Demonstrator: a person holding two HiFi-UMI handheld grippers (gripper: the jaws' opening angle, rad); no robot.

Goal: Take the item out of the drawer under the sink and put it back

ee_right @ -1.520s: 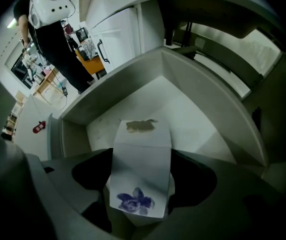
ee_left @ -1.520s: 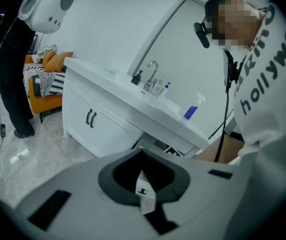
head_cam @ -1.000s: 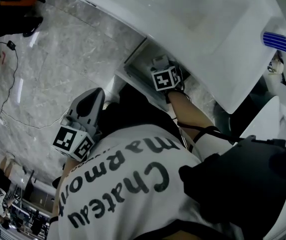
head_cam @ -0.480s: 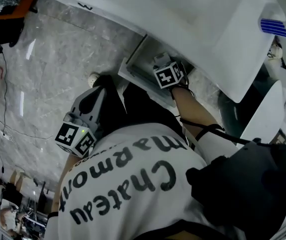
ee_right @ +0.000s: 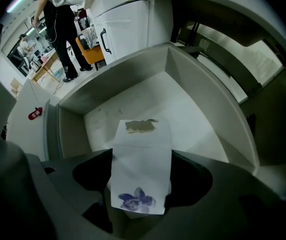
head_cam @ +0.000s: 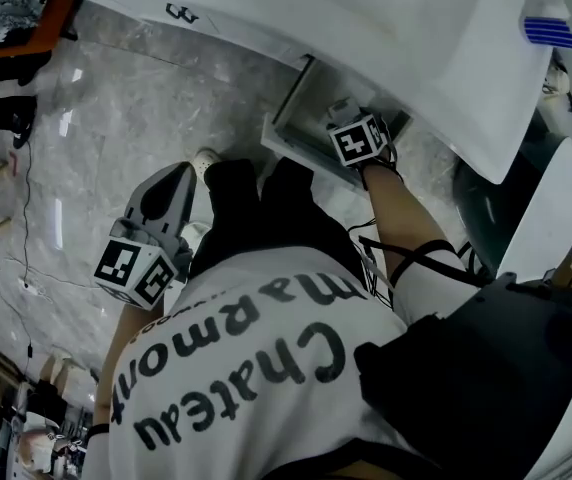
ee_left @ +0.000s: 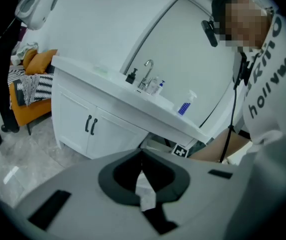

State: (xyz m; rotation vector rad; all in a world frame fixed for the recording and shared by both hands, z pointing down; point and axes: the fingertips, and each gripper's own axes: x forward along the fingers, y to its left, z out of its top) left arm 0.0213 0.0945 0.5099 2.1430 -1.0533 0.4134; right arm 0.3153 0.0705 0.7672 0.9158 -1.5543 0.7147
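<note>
The drawer (ee_right: 193, 109) under the sink stands pulled out, its white floor bare but for small marks. My right gripper (ee_right: 141, 181) hangs over its near edge, shut on a white packet (ee_right: 142, 149) with a purple flower print and a brownish smear at the far end. In the head view the right gripper (head_cam: 344, 113) reaches into the drawer (head_cam: 288, 126) beneath the white counter (head_cam: 436, 58). My left gripper (head_cam: 178, 180) hangs low by the person's left side over the marble floor, jaws shut and holding nothing; the left gripper (ee_left: 141, 168) points toward the vanity.
A faucet (ee_left: 147, 70) and a blue-striped spray bottle (ee_left: 185, 105) stand on the counter. White cabinet doors (ee_left: 89, 125) lie left of the drawer. A cable (head_cam: 24, 178) runs over the floor. Another person in black (ee_right: 58, 26) stands beyond, near an orange seat (ee_left: 33, 84).
The right gripper with its packet sits a little further right and higher in the head view, still at the open drawer. The left gripper has drifted slightly down and left.
</note>
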